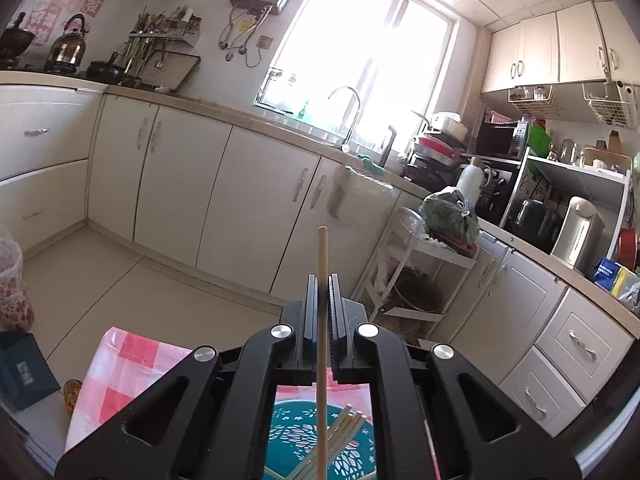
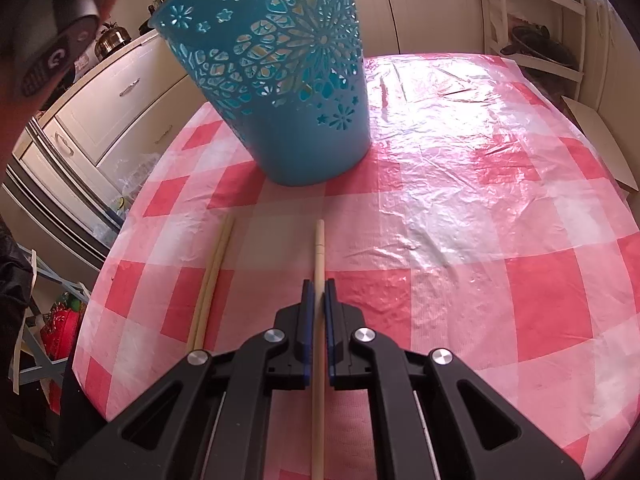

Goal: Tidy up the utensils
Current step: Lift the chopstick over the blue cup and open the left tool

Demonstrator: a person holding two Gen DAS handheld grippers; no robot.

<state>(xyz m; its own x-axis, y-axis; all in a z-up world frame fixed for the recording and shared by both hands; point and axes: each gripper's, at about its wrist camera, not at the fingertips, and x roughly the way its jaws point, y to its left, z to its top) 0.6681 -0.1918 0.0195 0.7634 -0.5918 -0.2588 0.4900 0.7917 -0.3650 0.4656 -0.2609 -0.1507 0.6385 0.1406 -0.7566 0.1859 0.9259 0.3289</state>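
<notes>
No brand or readable writing shows on the utensils or basket. The left gripper (image 1: 323,280) is clamped on a single chopstick (image 1: 322,256) at lower centre, above the teal basket (image 1: 288,436) holding more sticks. The right gripper (image 2: 319,286) pinches another chopstick (image 2: 319,248) lying on the pink checked tablecloth (image 2: 460,208); a loose pair (image 2: 214,272) lies to its left, with the basket at upper centre.

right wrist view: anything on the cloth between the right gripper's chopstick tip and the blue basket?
Nothing: only bare checked tablecloth between that chopstick and the basket.
</notes>
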